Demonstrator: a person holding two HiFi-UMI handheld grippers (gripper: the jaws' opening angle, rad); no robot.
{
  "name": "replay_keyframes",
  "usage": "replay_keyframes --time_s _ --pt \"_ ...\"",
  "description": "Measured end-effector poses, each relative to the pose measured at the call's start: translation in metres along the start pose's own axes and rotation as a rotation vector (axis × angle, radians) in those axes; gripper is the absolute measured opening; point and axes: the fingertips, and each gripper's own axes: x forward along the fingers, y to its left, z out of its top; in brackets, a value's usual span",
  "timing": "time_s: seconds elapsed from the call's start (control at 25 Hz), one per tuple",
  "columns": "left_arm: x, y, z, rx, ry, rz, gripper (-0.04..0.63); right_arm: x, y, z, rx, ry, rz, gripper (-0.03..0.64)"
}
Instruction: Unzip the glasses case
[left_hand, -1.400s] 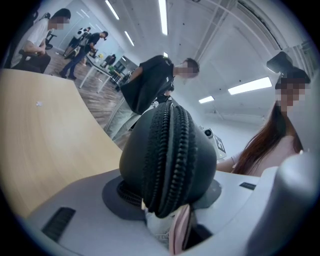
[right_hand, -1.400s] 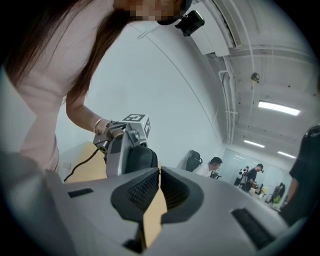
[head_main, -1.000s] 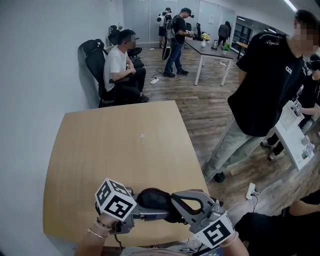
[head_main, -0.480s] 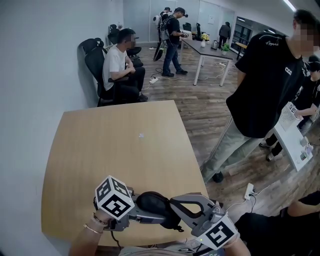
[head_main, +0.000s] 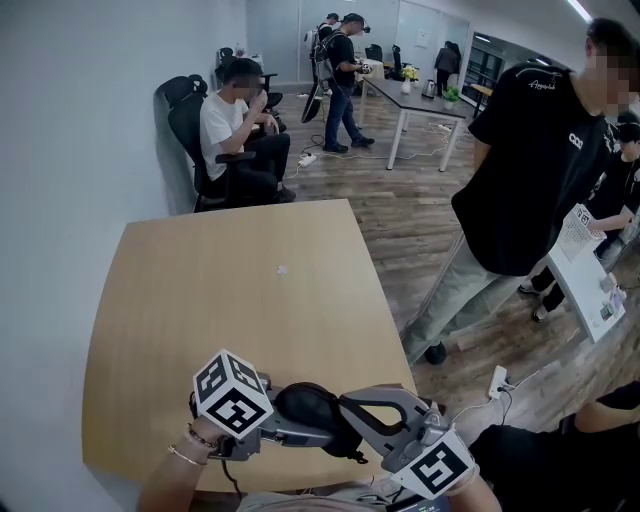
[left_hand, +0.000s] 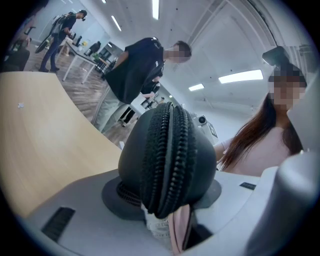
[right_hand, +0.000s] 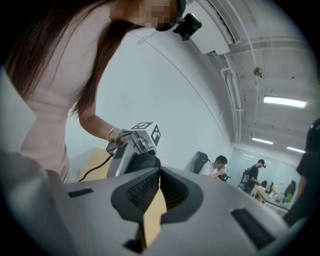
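1. At the near edge of the table (head_main: 230, 290), low in our head view, we've got both tools meeting over the glasses case (head_main: 308, 402).
2. The left tool (head_main: 312, 425) comes in from the left with its marker cube (head_main: 232, 392) on top. Its jaws are clamped onto the case, one on each side.
3. From the left gripper view we're looking straight at the case's rounded end. The zip (left_hand: 167, 150) runs up and over it, and the teeth we can see there are meshed.
4. Just under that end, a bit of white tag and a pink strip (left_hand: 179, 231) poke out between the jaws. We can't tell what they belong to.
5. Over to the right tool (right_hand: 160, 175): it comes in from the right, and its tips sit right against the other end of the case.
6. In the right gripper view its jaws are pressed together at the tips, and only a sliver of tan table shows through lower down. We can't make out anything pinched between them.
7. Whether the case rests on the table or hangs just above it, we can't say from here.
8. Further out, the table carries only a small white speck (head_main: 282, 269).
9. Beyond it, a person in a black T-shirt (head_main: 530, 170) stands to the right and another (head_main: 235, 130) sits in a chair by the wall.
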Motion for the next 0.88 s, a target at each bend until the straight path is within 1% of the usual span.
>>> replay_keyframes --time_s 0.36,0.4,0.48,0.56,0.68,0.88 --pt "0.001 -0.006 0.004 -0.006 -0.006 -0.037 0.193 -0.003 -0.003 0.001 0.030 -0.011 0.007 0.015" --pt "0.003 -0.006 0.002 -0.001 0.007 -0.039 0.193 -0.002 -0.002 0.002 0.033 -0.014 0.011 0.015" --pt "0.011 -0.010 -0.006 0.027 0.069 -0.043 0.193 0.001 0.001 0.007 0.034 -0.030 0.019 0.015" --pt "0.022 -0.013 -0.014 0.047 0.112 -0.053 0.193 0.006 0.003 0.011 0.008 -0.040 0.027 0.015" --pt "0.027 -0.014 -0.017 0.035 0.111 -0.069 0.195 0.006 0.005 0.011 -0.005 -0.034 0.036 0.015" --pt "0.030 -0.016 -0.020 0.035 0.134 -0.061 0.195 0.002 0.006 0.011 -0.007 -0.039 0.037 0.015"
